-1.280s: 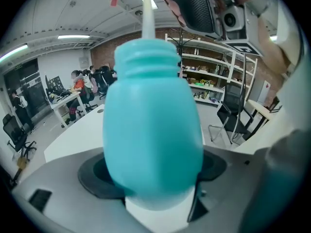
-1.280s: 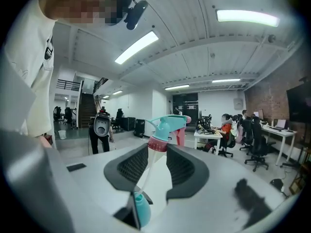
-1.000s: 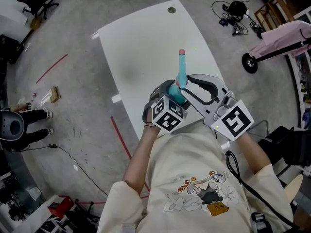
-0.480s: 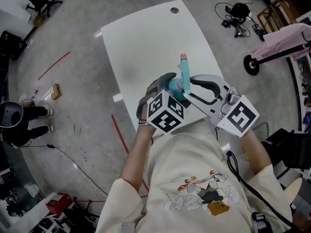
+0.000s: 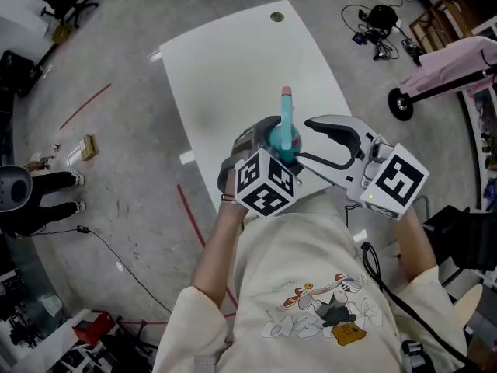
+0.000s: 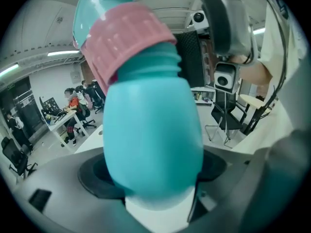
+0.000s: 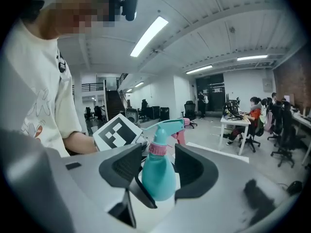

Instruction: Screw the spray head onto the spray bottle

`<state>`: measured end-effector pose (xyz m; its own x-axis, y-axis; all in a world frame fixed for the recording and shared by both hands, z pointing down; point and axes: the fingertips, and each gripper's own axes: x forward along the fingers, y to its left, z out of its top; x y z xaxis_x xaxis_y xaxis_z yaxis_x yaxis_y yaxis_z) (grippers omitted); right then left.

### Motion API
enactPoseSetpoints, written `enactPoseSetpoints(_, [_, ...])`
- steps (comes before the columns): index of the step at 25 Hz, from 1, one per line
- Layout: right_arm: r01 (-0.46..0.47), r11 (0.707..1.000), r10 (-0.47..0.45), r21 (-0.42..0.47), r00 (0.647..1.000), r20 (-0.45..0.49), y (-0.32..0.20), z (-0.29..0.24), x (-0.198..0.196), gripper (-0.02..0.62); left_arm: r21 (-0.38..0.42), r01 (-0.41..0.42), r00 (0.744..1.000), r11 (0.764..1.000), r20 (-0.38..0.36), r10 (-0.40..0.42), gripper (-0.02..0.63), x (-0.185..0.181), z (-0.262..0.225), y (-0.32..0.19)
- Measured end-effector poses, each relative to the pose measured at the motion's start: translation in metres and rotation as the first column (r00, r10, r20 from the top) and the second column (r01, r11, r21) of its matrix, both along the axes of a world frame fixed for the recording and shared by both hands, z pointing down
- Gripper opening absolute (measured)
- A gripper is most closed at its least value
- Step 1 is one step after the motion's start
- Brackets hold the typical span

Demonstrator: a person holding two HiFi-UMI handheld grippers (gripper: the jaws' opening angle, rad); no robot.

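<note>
A teal spray bottle (image 5: 279, 144) is held above the near end of the white table (image 5: 233, 61), with my left gripper (image 5: 269, 141) shut on its body. Its teal spray head (image 5: 288, 119), with a pink nozzle (image 5: 286, 92), sits on the neck at the pink collar (image 6: 126, 42). In the left gripper view the bottle (image 6: 153, 140) fills the space between the jaws. My right gripper (image 5: 305, 141) stands to the bottle's right. Its jaws have just been opening. In the right gripper view the bottle (image 7: 158, 176) shows between the spread pads (image 7: 194, 166), which do not touch it.
A round grommet hole (image 5: 274, 16) lies at the table's far end. Red tape lines (image 5: 190, 216) mark the floor to the left. A pink scooter (image 5: 454, 64) and cables (image 5: 377, 22) lie at the right. A person's legs (image 5: 46, 200) stand at the far left.
The right gripper's jaws have spread and drawn back to the right, off the bottle's neck. The left gripper has lifted slightly with the bottle still in it.
</note>
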<state>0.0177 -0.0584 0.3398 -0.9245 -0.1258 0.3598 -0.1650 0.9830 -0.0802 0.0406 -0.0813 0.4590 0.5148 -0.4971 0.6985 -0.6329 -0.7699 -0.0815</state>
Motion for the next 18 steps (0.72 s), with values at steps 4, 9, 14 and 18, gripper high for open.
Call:
enactPoseSetpoints(4, [0.056,0.988,-0.050,-0.144,0.998,0.046,0.001,-0.005,0.000,0.210,0.047,-0.026,0.997,0.999,0.068,0.023,0.419,0.000,-0.003,0.002])
enactPoseSetpoints(9, [0.137,0.969,-0.136,-0.205,0.991,0.016,0.008,-0.003,-0.002,0.207,0.077,-0.070,0.990,0.995,0.129,0.060,0.419,0.007,-0.008,0.007])
enactPoseSetpoints(14, [0.161,0.971,-0.158,-0.174,0.987,0.032,0.011,-0.008,-0.004,0.133,0.071,-0.075,0.991,0.995,0.117,0.066,0.419,0.007,-0.012,0.009])
enactPoseSetpoints(18, [0.202,0.978,-0.198,-0.055,0.977,0.080,0.016,-0.018,-0.004,0.130,-0.005,-0.101,0.995,0.995,-0.014,0.101,0.419,0.020,-0.019,0.020])
